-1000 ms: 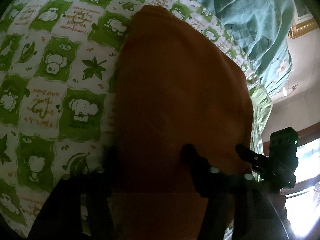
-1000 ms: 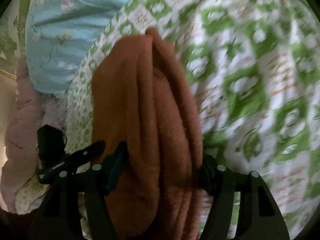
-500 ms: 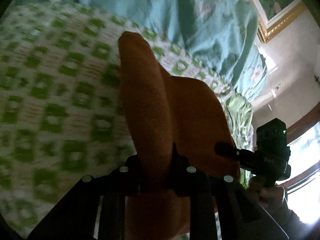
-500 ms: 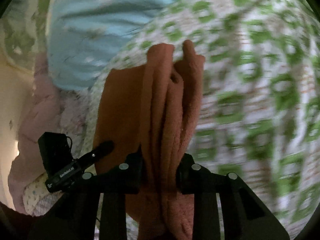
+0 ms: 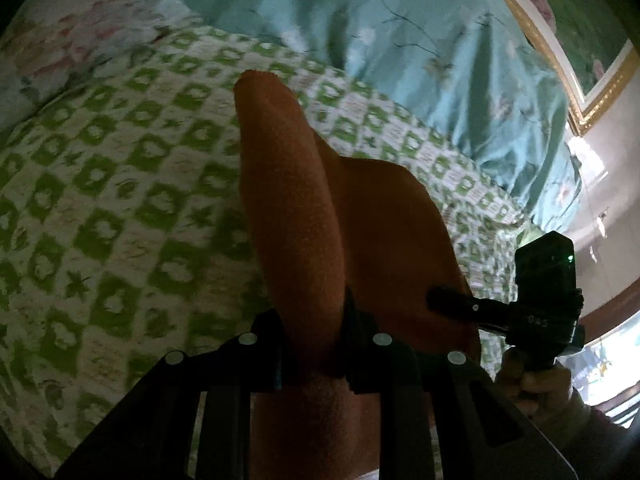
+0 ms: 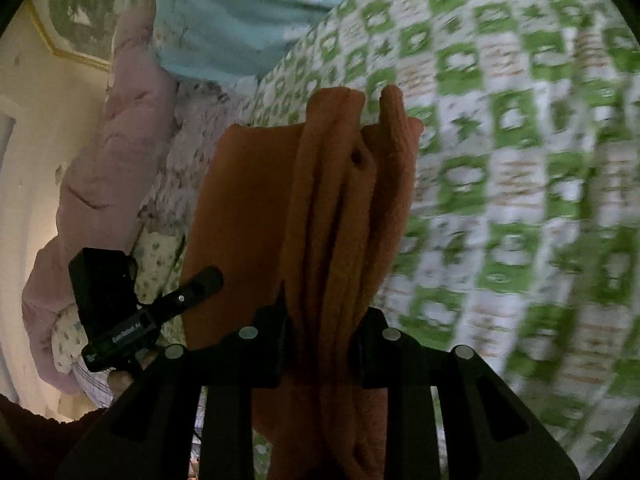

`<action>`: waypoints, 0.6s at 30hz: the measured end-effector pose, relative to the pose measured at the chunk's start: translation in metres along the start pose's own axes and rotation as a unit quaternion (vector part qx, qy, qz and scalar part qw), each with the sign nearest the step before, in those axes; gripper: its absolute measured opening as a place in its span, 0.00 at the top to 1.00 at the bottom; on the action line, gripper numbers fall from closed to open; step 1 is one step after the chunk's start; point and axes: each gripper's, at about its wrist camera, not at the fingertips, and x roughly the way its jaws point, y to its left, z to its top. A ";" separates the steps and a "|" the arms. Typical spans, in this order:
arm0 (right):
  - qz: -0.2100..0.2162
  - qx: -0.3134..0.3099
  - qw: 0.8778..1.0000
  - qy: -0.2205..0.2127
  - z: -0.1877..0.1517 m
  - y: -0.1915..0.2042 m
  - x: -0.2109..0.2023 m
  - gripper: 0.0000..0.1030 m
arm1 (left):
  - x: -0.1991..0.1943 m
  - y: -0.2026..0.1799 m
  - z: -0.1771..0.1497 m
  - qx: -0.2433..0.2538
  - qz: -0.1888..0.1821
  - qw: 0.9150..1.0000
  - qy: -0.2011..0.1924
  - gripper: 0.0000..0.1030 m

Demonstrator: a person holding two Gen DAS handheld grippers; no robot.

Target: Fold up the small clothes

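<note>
Green-and-white patterned bed cover lies beneath. Left gripper and right gripper jaws, narrowly parted, each clamp a bunched fold of orange cloth.

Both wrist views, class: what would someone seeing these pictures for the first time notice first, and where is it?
The fuzzy orange cloth garment dominates the middle of both views, bunched into upright folds and pinched by the left tongs and the right tongs. Behind it spreads the green-and-white checked bedspread, with a crumpled teal floral quilt along its far edge.
</note>
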 end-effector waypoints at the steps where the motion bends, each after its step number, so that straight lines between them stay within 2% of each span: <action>1: -0.001 -0.001 1.000 0.002 0.000 0.001 0.005 0.75 | 0.003 0.006 -0.003 0.000 0.008 1.000 0.002 0.80; 4: -0.023 -0.002 1.000 0.012 -0.001 -0.001 0.016 0.74 | 0.020 0.025 -0.011 -0.014 0.028 0.999 0.021 0.78; 6: -0.053 -0.005 0.998 0.018 -0.003 -0.008 0.021 0.70 | 0.027 0.034 -0.014 -0.030 0.029 0.999 0.032 0.72; 8: -0.057 0.007 0.998 0.020 -0.006 -0.017 0.021 0.61 | 0.025 0.039 -0.014 -0.040 0.029 0.998 0.032 0.67; 11: -0.075 0.013 0.997 0.013 -0.007 -0.019 0.013 0.53 | 0.020 0.039 -0.014 -0.035 0.039 0.998 0.035 0.56; 14: -0.104 0.006 0.994 -0.017 -0.006 -0.012 -0.009 0.51 | 0.010 0.040 -0.012 -0.030 0.053 0.998 0.028 0.50; 18: -0.139 -0.029 0.987 -0.070 -0.003 0.007 -0.031 0.51 | -0.002 0.041 -0.006 -0.037 0.065 0.997 0.009 0.47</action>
